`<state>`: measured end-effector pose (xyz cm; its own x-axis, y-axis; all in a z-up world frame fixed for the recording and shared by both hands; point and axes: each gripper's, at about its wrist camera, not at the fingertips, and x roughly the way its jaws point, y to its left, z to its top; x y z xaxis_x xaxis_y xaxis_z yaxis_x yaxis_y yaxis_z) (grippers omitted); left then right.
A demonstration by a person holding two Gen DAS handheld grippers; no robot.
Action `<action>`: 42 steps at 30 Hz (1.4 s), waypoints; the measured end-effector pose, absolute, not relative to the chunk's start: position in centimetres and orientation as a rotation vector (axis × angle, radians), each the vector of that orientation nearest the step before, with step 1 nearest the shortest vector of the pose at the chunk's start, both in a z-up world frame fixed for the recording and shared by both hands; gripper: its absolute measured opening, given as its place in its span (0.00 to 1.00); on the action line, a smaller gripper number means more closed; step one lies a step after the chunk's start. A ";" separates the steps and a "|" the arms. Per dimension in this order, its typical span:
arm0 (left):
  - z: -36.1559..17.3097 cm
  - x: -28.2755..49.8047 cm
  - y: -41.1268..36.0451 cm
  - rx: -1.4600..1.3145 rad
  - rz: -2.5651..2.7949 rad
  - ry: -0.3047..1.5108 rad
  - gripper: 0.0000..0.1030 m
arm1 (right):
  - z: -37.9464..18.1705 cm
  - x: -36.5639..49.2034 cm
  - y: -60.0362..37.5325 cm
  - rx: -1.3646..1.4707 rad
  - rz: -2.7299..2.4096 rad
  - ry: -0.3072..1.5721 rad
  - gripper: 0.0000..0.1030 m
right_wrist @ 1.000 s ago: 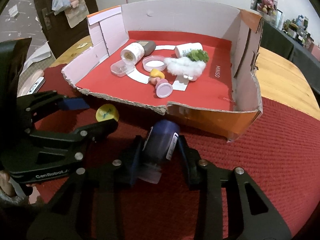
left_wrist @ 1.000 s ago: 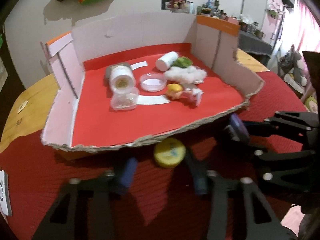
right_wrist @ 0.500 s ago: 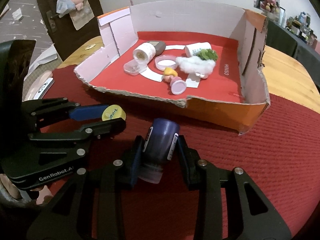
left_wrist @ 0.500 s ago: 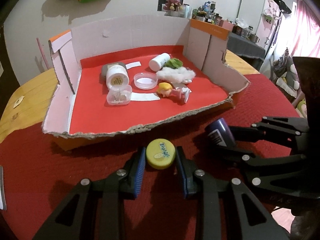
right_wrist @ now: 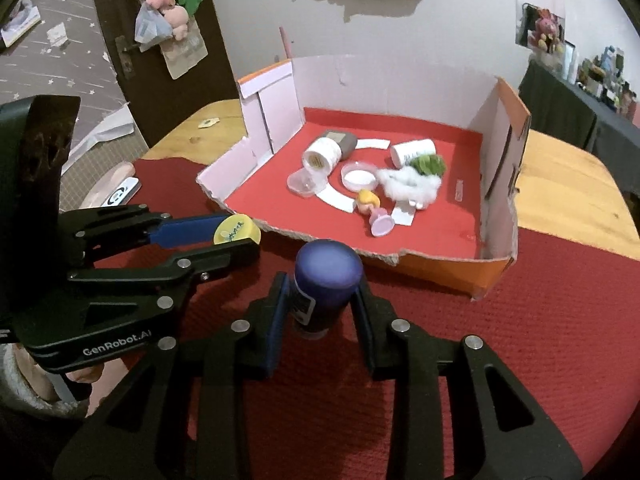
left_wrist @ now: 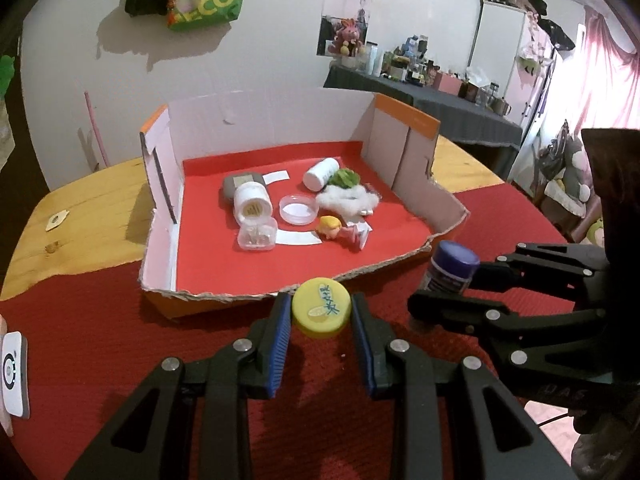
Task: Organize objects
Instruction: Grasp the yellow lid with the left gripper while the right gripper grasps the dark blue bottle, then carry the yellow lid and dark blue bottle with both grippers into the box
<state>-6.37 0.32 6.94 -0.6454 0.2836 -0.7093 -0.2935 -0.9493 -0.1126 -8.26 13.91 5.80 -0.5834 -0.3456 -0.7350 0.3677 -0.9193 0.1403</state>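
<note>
A white device [left_wrist: 14,374] is seen at the far left on the red cloth [left_wrist: 100,340], outside the cardboard box [left_wrist: 160,224].

The left gripper [left_wrist: 321,312] is clamped on the yellow cap [left_wrist: 322,307], which is held clear of the cloth just in front of the box's torn near edge. The right gripper [right_wrist: 320,300] has the blue-capped bottle [right_wrist: 326,280] between its pads, base down and roughly upright; its jaws are closing further on it and contact is already made. The bottle is also held just short of the near edge, right of the cap.

Progress is judged late-stage: the box already holds a white jar [left_wrist: 253,204], a grey item [left_wrist: 240,184] behind it, a clear plastic case [left_wrist: 258,235], a round clear dish [left_wrist: 298,209], a white bottle [left_wrist: 319,173], a green leafy piece [left_wrist: 344,178], white fluff [left_wrist: 347,202] and a small doll figure [left_wrist: 340,232]. Left to do, by this reading: cap and bottle carried over the edge and set down inside.

No other loose items are seen on the cloth. The box's middle is crowded; free floor is seen at the near left and near right. The near edge is low and torn, so little is in the way. The right wall stands higher, beside the bottle's likely path.
</note>
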 end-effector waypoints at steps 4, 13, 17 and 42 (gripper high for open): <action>6.8 -6.3 0.1 -1.120 2.596 0.010 0.30 | 5.3 -8.4 14.0 1.161 -2.477 0.022 0.28; 7.1 -6.7 -0.1 -1.113 2.595 -0.004 0.30 | 5.5 -8.7 14.0 1.156 -2.469 0.008 0.28; 7.4 -6.9 -0.2 -1.106 2.599 -0.009 0.30 | 6.3 -8.9 14.2 1.133 -2.470 0.004 0.28; 8.0 -12.5 -1.5 -1.133 2.604 -0.064 0.30 | 7.6 -13.7 14.0 1.134 -2.479 0.043 0.28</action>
<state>-12.46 -1.51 7.99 -0.6440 0.2897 -0.7080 -0.2545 -0.9539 -0.1588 -13.74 14.04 7.61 -0.5837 -0.3539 -0.7308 0.3792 -0.9146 0.1400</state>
